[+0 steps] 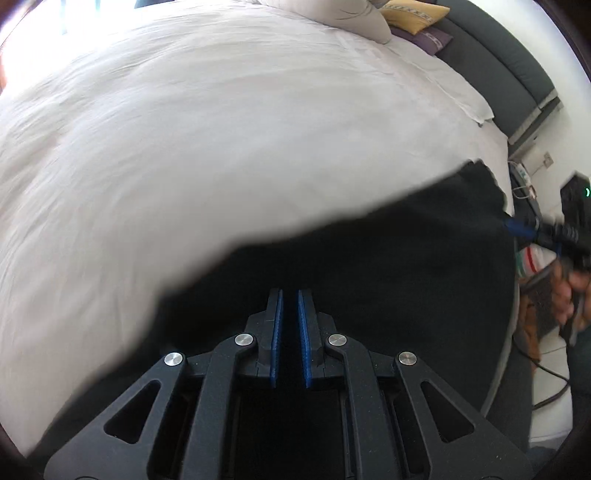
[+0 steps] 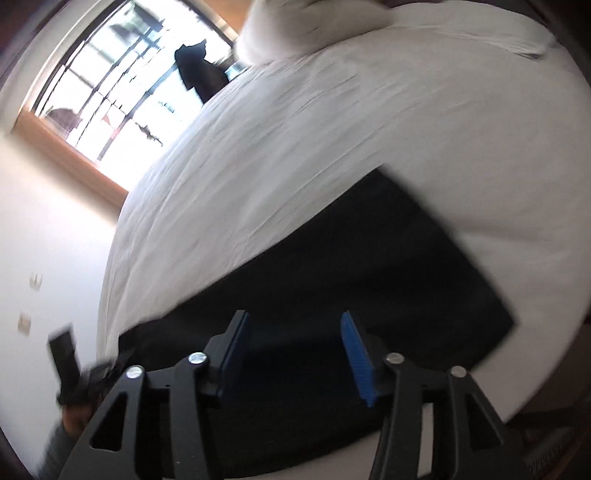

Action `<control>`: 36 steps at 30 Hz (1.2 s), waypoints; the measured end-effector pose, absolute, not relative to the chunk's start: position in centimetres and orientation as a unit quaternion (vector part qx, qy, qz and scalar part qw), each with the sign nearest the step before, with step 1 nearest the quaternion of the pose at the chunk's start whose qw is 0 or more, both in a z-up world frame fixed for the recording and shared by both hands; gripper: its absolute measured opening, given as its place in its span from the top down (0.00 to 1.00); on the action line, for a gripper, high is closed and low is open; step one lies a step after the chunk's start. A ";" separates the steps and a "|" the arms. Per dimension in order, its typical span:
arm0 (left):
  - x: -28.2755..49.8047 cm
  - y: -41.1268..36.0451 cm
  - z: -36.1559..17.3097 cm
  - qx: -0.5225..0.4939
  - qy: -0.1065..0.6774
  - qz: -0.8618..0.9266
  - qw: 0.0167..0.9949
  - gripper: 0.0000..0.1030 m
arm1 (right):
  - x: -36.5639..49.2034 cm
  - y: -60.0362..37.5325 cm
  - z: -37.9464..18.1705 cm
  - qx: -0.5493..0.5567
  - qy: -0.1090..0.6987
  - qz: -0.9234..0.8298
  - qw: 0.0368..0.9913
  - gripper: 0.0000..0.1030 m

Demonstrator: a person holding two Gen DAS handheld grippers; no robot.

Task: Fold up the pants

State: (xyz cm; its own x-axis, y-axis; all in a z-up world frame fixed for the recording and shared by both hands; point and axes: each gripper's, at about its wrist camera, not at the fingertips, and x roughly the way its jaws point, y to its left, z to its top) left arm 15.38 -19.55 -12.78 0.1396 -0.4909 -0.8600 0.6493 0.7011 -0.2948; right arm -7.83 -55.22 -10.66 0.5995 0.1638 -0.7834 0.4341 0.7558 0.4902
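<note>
Black pants (image 1: 388, 258) lie near on the white bed (image 1: 221, 129), pinched by the left gripper (image 1: 290, 332) jaws to carry the fold, right gripper (image 2: 295, 350) jaws spread, apparently letting go

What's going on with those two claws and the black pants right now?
Left gripper shut, nothing seen pinched. Right gripper open, empty, above black pants. Pants flat on white bed. Nothing in the way.

This is a bedroom in a home. A large bed (image 1: 221, 129) with white sheet fills the room; pillows (image 1: 417, 14) lie at its head, and a window (image 2: 110, 92) stands beside the bed.
</note>
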 end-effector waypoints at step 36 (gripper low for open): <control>-2.9 -12.6 -11.7 0.077 0.488 -0.313 0.811 0.92 | -15.3 -58.1 -16.9 0.462 0.412 -0.064 0.783 1.00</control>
